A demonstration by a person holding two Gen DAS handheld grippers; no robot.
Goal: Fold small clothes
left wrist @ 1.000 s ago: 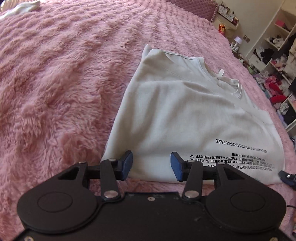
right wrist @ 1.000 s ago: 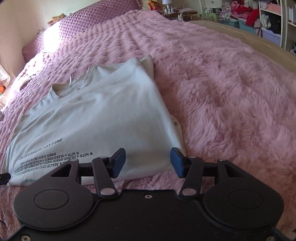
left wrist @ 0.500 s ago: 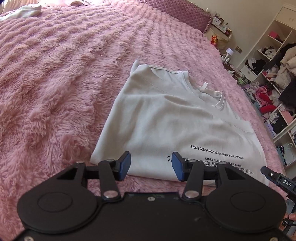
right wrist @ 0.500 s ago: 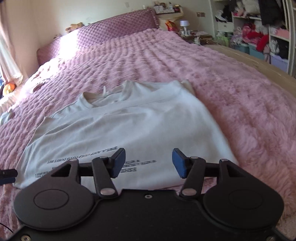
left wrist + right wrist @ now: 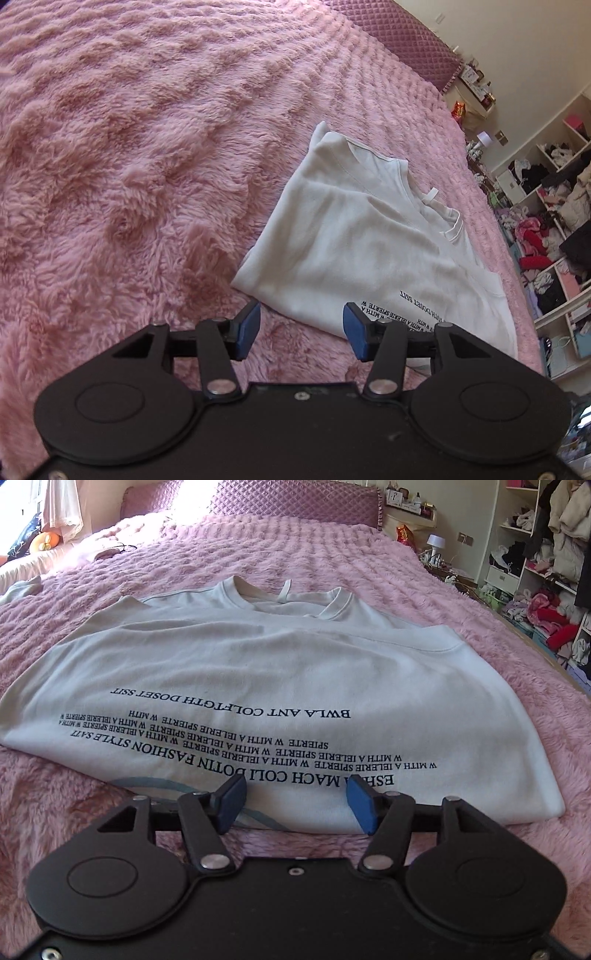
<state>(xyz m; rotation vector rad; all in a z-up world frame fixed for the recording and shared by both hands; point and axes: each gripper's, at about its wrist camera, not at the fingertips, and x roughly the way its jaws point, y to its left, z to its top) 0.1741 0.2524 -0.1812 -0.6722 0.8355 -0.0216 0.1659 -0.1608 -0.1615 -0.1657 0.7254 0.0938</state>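
Observation:
A white T-shirt (image 5: 280, 672) with black printed lines of text lies folded on the pink fluffy bed cover (image 5: 122, 158), collar at the far end. It also shows in the left wrist view (image 5: 354, 243), to the right of centre. My left gripper (image 5: 301, 328) is open and empty, just short of the shirt's near left corner. My right gripper (image 5: 295, 803) is open and empty, over the shirt's near edge at its middle, above the lowest line of text.
A purple quilted headboard (image 5: 295, 498) stands at the far end of the bed. Shelves full of clothes (image 5: 546, 554) stand along the right side. A small pale cloth (image 5: 22, 587) lies at the far left of the bed.
Both grippers stayed open and pulled back from the shirt. The right view swung from the shirt's right corner to its middle. The left view shifted left of the shirt's near corner.

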